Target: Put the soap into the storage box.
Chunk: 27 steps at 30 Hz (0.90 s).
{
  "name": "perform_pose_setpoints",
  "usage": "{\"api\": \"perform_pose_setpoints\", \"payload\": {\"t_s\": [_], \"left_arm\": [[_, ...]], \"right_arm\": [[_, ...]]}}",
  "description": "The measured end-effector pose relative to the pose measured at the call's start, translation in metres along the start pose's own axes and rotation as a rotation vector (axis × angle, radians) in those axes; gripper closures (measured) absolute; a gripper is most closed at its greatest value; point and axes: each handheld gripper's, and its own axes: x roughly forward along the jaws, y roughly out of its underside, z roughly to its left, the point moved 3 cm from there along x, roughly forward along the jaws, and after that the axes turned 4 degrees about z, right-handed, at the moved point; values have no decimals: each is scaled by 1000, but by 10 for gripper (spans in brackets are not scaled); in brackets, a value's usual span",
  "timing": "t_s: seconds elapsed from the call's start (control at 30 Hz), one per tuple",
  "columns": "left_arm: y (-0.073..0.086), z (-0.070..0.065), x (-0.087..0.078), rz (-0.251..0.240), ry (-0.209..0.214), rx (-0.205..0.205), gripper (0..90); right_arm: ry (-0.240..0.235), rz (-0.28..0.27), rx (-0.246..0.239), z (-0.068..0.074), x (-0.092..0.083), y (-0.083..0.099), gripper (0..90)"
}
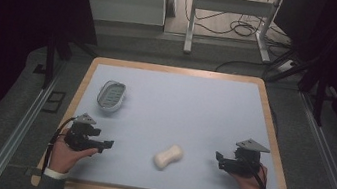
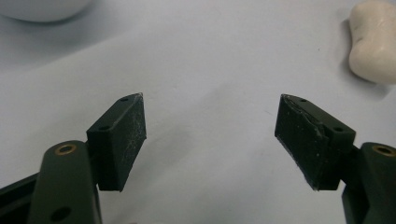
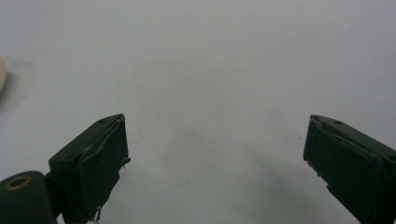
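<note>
A: Nearest us, what are the hands doing?
B: The left gripper (image 1: 107,144) and right gripper (image 1: 218,158) rest low on the worktop (image 1: 194,108), fingers (image 2: 122,140) spread, grasping nothing.
A: Between them?
B: A cream soap bar (image 1: 168,156), untouched.
A: Farther back?
B: A soap dish (image 1: 110,96), far left.

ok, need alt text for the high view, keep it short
A person's two hands each hold an open tool low over a pale blue table, left tool and right tool pointing inward at a cream bar of soap lying between them. An empty grey soap dish sits farther back on the left.
</note>
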Motion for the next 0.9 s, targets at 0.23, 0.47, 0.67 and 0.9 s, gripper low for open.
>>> {"api": "perform_pose_setpoints", "payload": {"t_s": [0.23,0.47,0.67,0.9], "left_arm": [[-1,-2,0,-14,-1,4,244],[-2,-9,-6,-33,-27,7,253],[-6,-17,-22,-83,-45,25,259],[-10,-21,-18,-40,-35,47,253]], "right_arm": [[-3,5,1,-4,-3,3,76],[-9,-15,0,-7,-12,5,82],[5,-19,16,-11,-16,7,85],[15,-7,8,-15,-16,9,89]]}}
